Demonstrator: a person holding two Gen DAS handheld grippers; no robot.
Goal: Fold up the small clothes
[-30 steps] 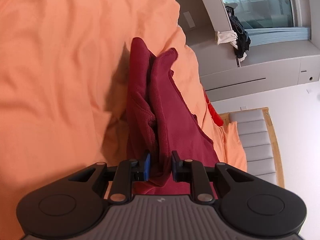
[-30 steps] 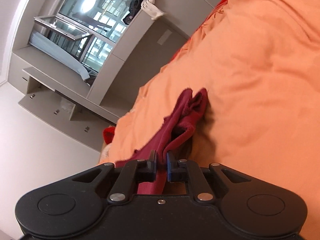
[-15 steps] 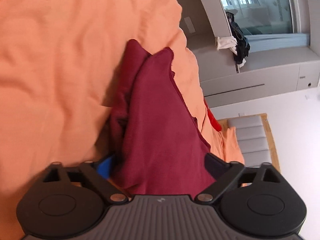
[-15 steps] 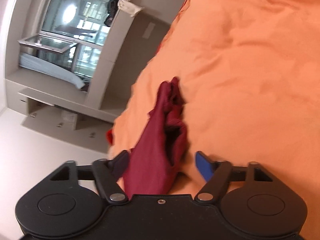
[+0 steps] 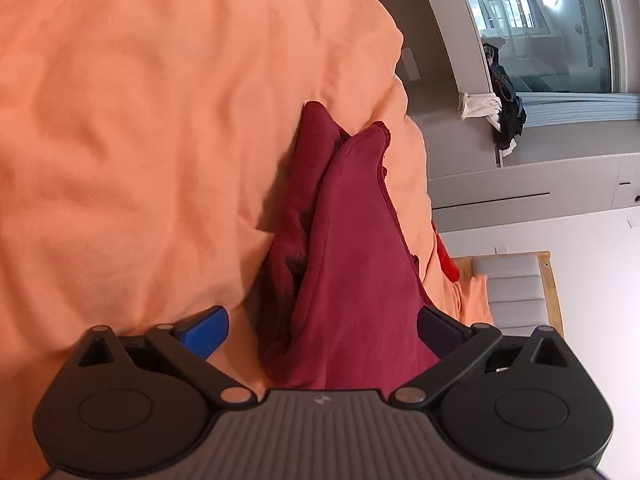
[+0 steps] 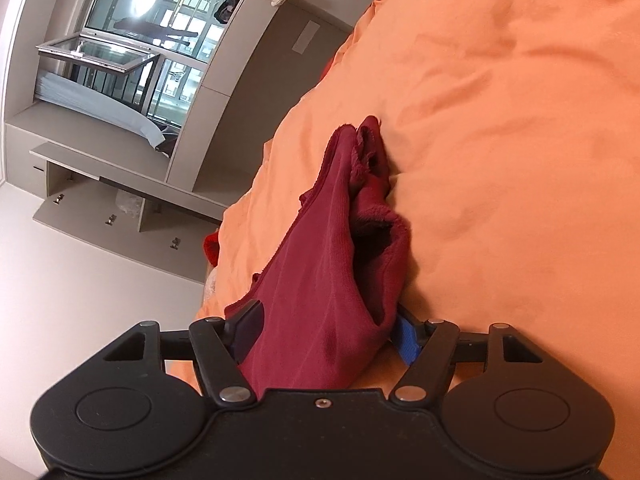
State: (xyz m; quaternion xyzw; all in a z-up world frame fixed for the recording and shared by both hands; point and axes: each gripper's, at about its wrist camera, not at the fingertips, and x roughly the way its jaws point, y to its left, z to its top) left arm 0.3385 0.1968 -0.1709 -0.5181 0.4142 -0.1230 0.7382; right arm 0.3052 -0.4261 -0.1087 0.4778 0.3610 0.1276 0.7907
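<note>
A small dark red garment lies folded in a long bunch on the orange bedsheet. My left gripper is open, its jaws spread wide on either side of the garment's near end. The garment also shows in the right wrist view, folded with a pocket of loose cloth on its right side. My right gripper is open too, its fingers standing on both sides of the cloth. Neither gripper holds it.
A bright red item lies at the bed's far edge. A wooden headboard with grey padding stands beyond. A grey window ledge carries dark and white clothes. Grey cabinets line the wall.
Both grippers were shut on the red garment a second ago. They have opened wide and let it go, and the garment now rests on the sheet.
</note>
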